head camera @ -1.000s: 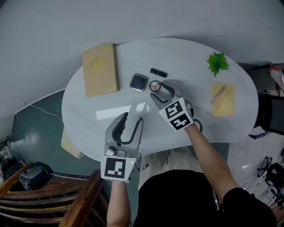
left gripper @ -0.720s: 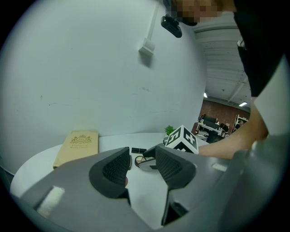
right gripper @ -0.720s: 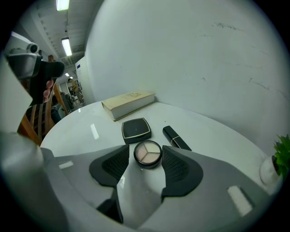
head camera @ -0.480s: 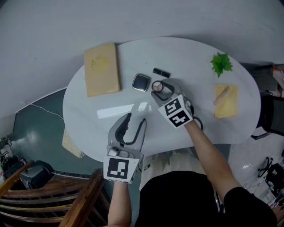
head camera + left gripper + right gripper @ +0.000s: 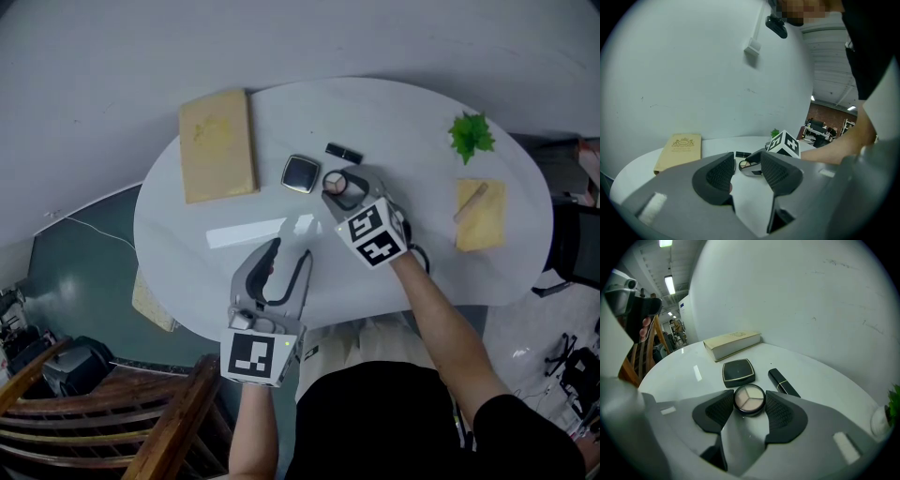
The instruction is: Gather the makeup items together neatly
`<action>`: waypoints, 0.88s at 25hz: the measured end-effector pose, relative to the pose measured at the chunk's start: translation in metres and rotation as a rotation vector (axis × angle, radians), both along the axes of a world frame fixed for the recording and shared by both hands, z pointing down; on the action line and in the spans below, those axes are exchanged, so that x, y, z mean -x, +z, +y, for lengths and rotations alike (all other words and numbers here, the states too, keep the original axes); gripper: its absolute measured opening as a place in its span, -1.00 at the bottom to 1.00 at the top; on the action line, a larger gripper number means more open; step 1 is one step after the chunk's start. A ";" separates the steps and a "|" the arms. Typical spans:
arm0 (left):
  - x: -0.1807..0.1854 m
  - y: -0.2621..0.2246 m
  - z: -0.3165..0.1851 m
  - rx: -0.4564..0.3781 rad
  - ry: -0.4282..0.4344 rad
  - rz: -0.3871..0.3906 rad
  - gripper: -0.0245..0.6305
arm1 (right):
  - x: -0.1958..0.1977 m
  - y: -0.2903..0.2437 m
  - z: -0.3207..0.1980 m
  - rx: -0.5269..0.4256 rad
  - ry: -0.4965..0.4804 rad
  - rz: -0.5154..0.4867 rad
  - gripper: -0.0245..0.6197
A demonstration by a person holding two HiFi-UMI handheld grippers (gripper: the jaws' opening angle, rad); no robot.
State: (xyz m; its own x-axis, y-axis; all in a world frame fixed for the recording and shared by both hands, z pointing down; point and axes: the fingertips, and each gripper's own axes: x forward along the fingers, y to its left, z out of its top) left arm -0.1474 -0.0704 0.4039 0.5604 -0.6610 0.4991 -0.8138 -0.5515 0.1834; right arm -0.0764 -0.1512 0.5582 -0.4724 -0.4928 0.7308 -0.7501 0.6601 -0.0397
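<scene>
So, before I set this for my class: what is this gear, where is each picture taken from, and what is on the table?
No robot: a person holds a two-jawed tool in each hand. One picture looks down from a head camera; the other two look along each tool's jaws. On the white table lie a tan book, a square compact, a black lipstick, a green sprig and a yellow pad. The right tool pinches a round eyeshadow pot; the left tool is open and empty.
</scene>
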 end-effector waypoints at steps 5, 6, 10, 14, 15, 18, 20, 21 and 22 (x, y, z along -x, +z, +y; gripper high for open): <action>-0.001 0.000 0.002 -0.001 0.002 0.001 -0.38 | 0.002 -0.002 0.001 -0.004 -0.016 -0.004 -0.27; -0.002 0.000 0.002 0.000 0.001 0.003 -0.38 | 0.002 -0.003 0.002 -0.007 -0.019 -0.006 -0.27; -0.005 -0.002 0.006 0.000 -0.002 0.011 -0.38 | 0.000 -0.009 0.006 -0.017 -0.027 -0.010 -0.26; -0.012 -0.006 0.009 -0.008 -0.003 0.035 -0.39 | -0.005 -0.018 0.012 -0.032 -0.028 -0.012 -0.25; -0.015 -0.008 0.011 -0.012 -0.003 0.036 -0.39 | -0.007 -0.021 0.014 -0.035 -0.030 -0.010 -0.25; -0.021 -0.013 0.015 -0.026 -0.002 0.036 -0.39 | -0.015 -0.026 0.024 -0.037 -0.031 -0.005 -0.25; -0.026 -0.015 0.020 -0.035 -0.002 0.036 -0.39 | -0.021 -0.029 0.031 -0.042 -0.031 -0.007 -0.25; -0.029 -0.016 0.022 -0.037 -0.003 0.038 -0.39 | -0.023 -0.031 0.035 -0.045 -0.031 -0.012 -0.25; -0.032 -0.017 0.025 -0.039 -0.003 0.043 -0.39 | -0.026 -0.033 0.039 -0.047 -0.031 -0.017 -0.25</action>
